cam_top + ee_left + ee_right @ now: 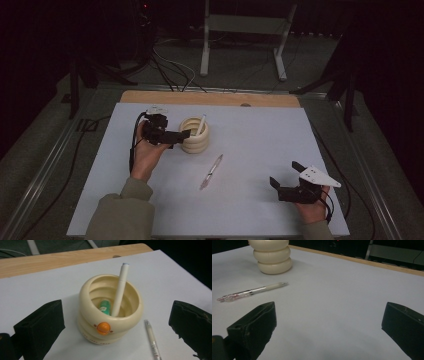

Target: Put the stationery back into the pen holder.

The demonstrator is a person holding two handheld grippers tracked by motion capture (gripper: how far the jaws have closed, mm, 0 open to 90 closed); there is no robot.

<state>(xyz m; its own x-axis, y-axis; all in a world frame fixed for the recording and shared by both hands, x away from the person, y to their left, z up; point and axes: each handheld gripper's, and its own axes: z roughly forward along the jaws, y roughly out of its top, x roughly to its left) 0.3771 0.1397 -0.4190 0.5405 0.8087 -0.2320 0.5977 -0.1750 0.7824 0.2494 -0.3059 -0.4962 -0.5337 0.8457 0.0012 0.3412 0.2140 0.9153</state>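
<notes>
The left tool (181, 135) is being held with its jaws wide apart and nothing between them, just beside the cream holder (110, 308) near the back of the table (260, 130). A white pen (120, 288) is being kept upright inside the holder, leaning on its rim, with a green item (105, 306) lying at the bottom. By this reading, one pen is judged as stowed. A second pen (211, 171) is being left flat on the table, between the holder and the right tool (285, 181), so the work seems partly done. The right tool is being held low with jaws apart and empty, well apart from that pen. Nothing is lying in the way between them.
</notes>
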